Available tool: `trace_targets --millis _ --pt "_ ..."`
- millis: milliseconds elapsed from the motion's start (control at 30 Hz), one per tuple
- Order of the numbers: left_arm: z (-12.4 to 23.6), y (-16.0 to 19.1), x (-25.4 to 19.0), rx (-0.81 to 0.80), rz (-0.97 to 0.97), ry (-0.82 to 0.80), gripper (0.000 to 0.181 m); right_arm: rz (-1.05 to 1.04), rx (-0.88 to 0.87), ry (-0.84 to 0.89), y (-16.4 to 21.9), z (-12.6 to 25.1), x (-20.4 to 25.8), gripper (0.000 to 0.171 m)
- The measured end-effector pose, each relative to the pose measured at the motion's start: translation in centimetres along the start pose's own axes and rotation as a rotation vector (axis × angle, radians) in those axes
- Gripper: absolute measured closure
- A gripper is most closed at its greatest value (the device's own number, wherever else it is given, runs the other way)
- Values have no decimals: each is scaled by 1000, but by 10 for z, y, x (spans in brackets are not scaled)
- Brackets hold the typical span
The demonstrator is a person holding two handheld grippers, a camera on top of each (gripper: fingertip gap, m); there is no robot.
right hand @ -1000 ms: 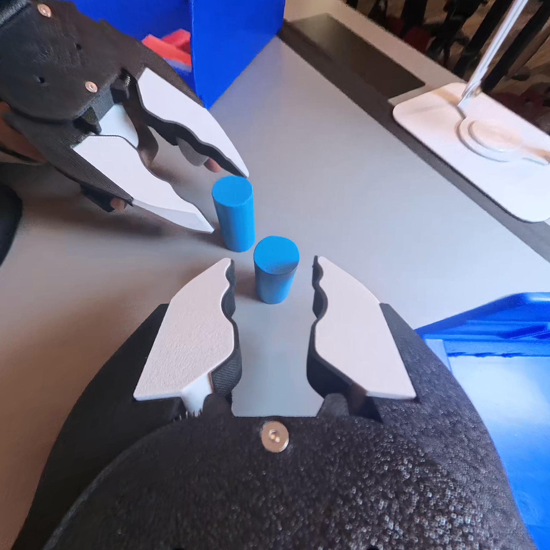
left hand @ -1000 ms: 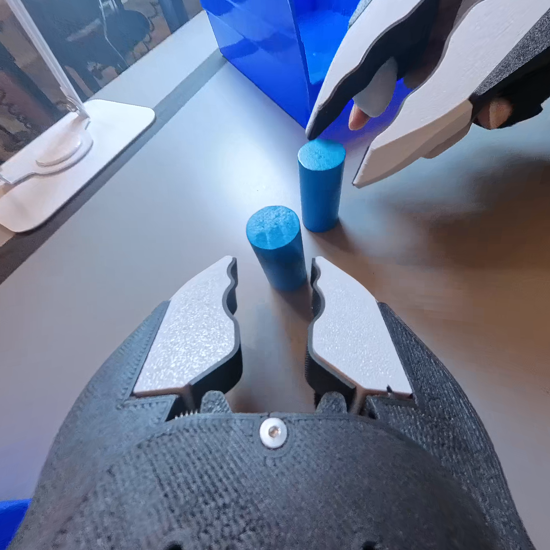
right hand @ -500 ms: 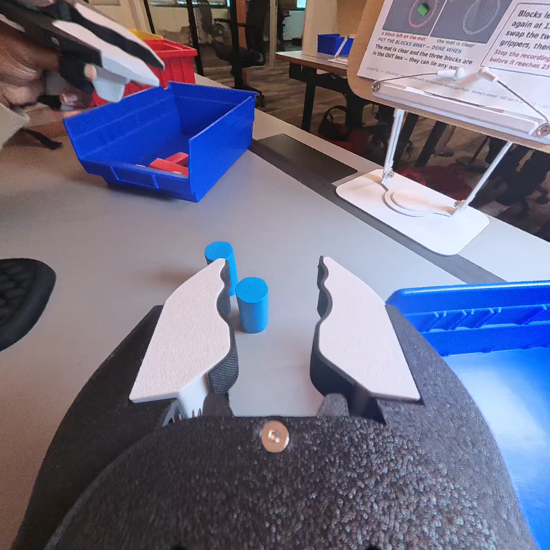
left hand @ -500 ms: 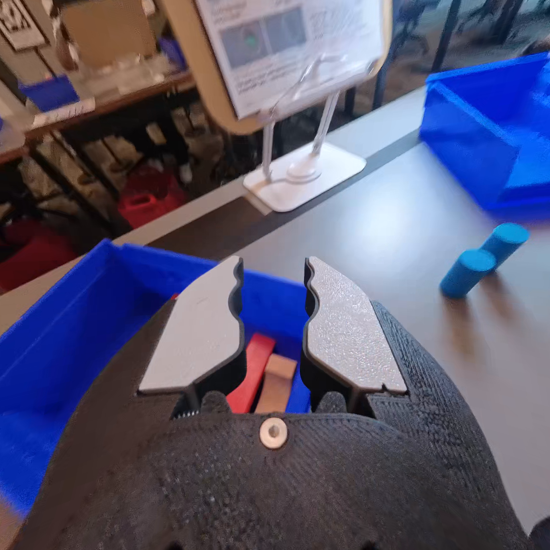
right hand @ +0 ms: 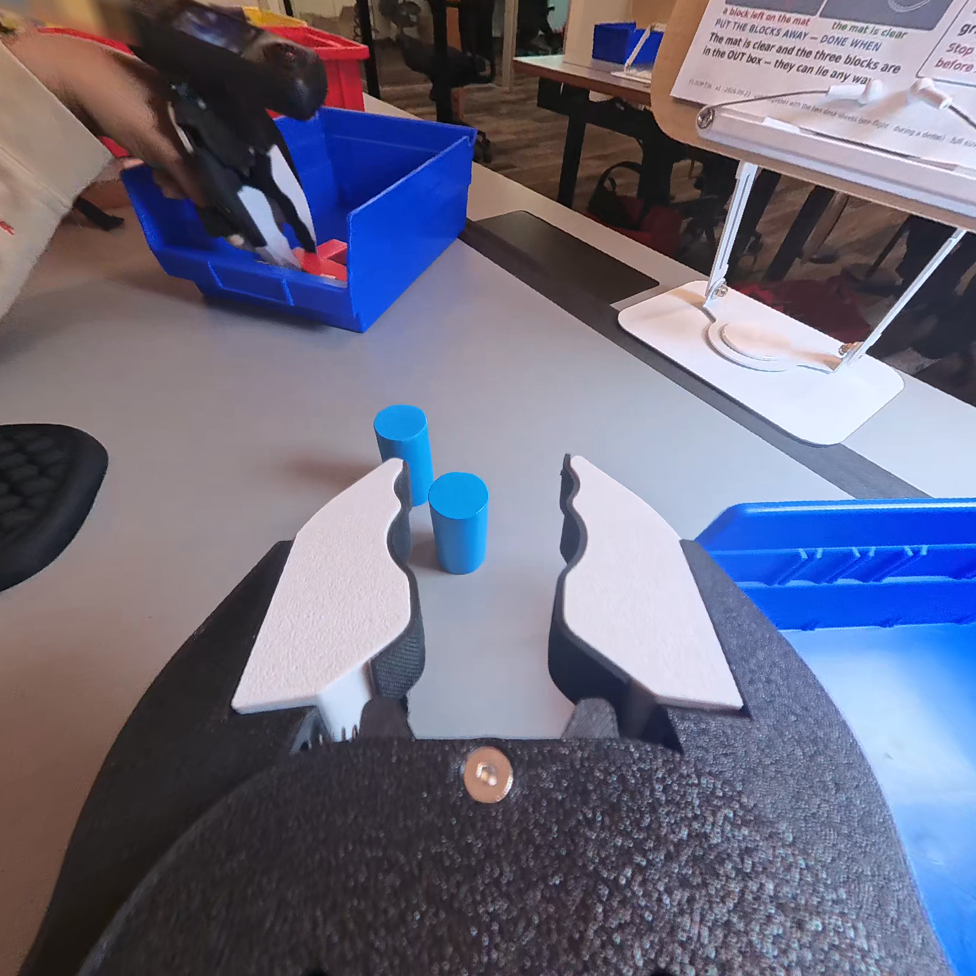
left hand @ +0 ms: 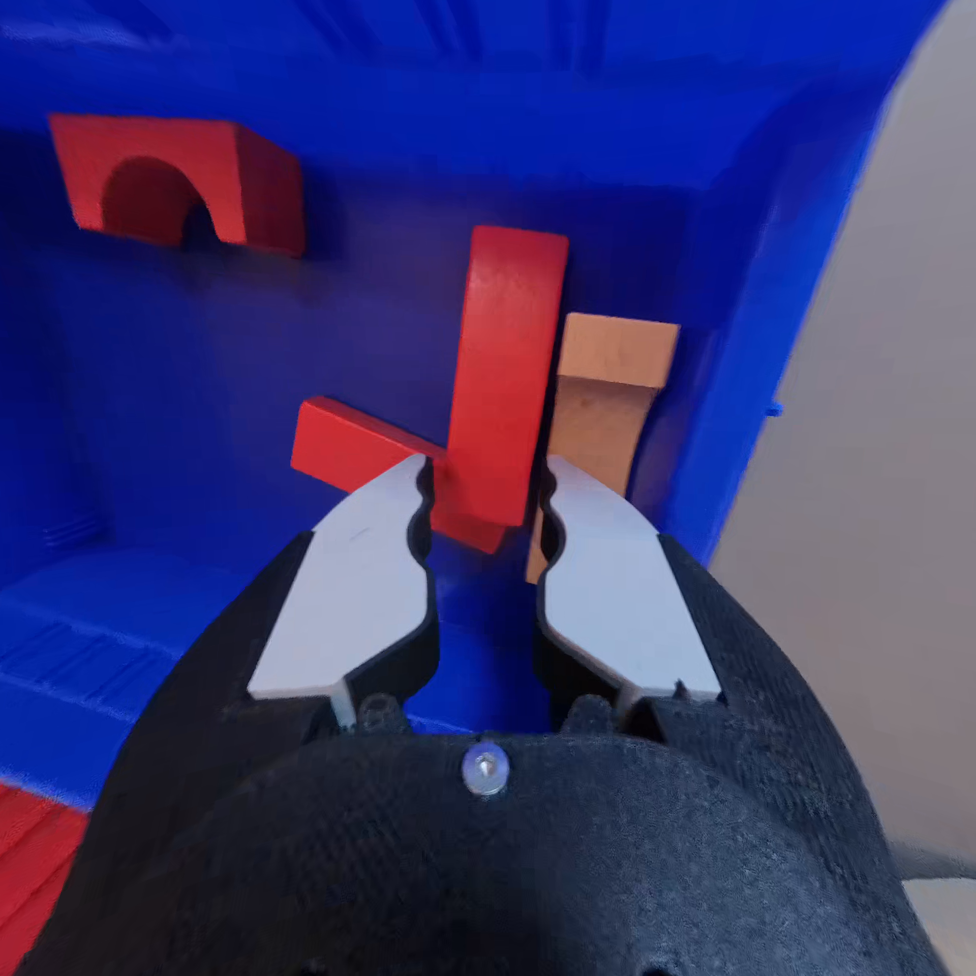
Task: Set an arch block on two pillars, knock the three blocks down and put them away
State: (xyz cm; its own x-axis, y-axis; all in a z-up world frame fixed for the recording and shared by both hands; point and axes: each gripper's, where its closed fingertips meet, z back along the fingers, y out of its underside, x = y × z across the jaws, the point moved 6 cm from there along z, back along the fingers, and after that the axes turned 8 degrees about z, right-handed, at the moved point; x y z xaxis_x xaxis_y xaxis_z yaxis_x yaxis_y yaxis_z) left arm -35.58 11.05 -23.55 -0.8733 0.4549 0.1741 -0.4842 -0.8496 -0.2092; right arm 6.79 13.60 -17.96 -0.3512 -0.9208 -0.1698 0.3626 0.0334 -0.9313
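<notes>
Two blue cylinder pillars stand upright and close together on the grey table, the far one (right hand: 404, 449) and the near one (right hand: 458, 520). My right gripper (right hand: 483, 463) is open and empty, just short of the near pillar. My left gripper (left hand: 486, 470) is open and reaches down into a blue bin (left hand: 713, 369). It also shows in the right wrist view (right hand: 274, 248). Its tips flank the near end of a red plank (left hand: 507, 369), and I cannot tell if they touch it. A tan arch block (left hand: 602, 401) lies beside the plank. A red arch block (left hand: 174, 179) lies farther back.
A second red block (left hand: 359, 449) lies under the plank. The left bin (right hand: 412, 211) stands at the table's far left. Another blue bin (right hand: 845, 554) is at my right. A white document stand (right hand: 766, 359) is at the back right and a black mesh object (right hand: 42, 496) at the left edge.
My left gripper left the pillars, swung over to the left bin and dipped into it among the blocks. My right gripper drew back from the pillars and rose, still open.
</notes>
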Motion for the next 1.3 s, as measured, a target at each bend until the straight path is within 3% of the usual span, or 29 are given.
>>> trace_targets --millis 200,367,467,700,800,900,1100,1300 --pt "1 -4 26 -1 76 -224 146 1 12 -6 2 -2 0 117" --pt "27 -28 42 -269 227 -258 143 -4 13 -15 2 -3 2 118" --pt "20 -48 44 -374 246 -249 141 2 22 -18 3 -4 3 118" --pt "-29 -70 48 -283 261 -189 133 2 35 -27 6 -6 3 118" --pt "-44 -73 50 -273 283 -149 149 3 43 -31 8 -7 3 119" --pt "-38 -71 51 -314 276 -162 165 10 57 -32 10 -8 4 120" --pt "-13 -62 55 -400 277 -221 165 19 70 -38 12 -11 7 120" --pt "1 -51 41 -320 185 -205 159 24 75 -38 13 -12 8 121"
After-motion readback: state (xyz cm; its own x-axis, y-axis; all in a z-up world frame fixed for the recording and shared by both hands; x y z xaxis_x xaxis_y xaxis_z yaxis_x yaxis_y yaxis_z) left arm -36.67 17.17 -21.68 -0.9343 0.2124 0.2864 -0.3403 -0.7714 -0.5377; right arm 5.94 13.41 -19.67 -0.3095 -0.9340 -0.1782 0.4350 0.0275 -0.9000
